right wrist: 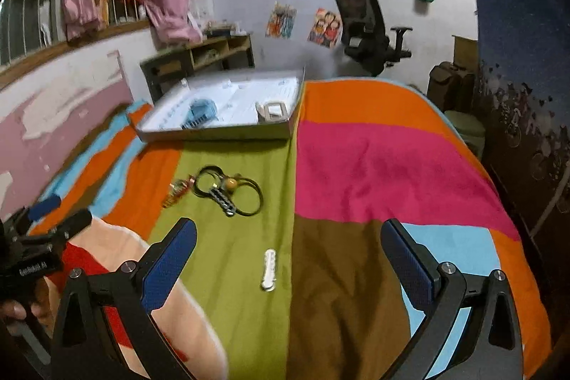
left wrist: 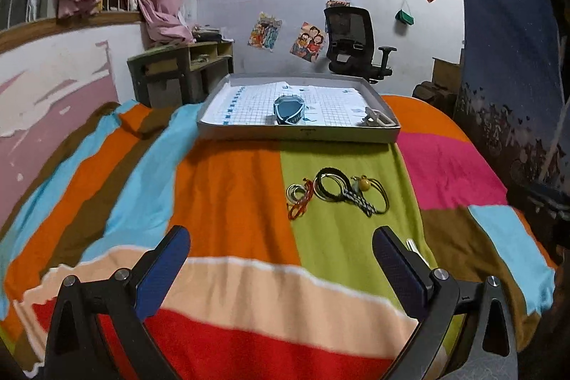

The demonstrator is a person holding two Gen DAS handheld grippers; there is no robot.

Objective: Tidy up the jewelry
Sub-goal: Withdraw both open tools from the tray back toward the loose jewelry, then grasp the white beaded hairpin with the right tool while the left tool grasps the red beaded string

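One silver clip (right wrist: 268,269), two watches (left wrist: 289,109).

Fuzzy cloth blanket (left wrist: 235,187); shiny metal clip (right wrist: 268,269).

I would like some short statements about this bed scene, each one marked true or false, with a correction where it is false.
1. Both the left gripper and the right gripper are open and hold nothing. True.
2. The grey box is empty. False: a blue-grey watch-like item and a pale buckle-like piece lie in it.
3. The cluster of bracelets and bangles lies on the green patch of the blanket. True.
4. The small white elongated piece lies inside the box. False: it lies on the blanket, near the right gripper.
5. The box has its lid on. False: it is open at the top.
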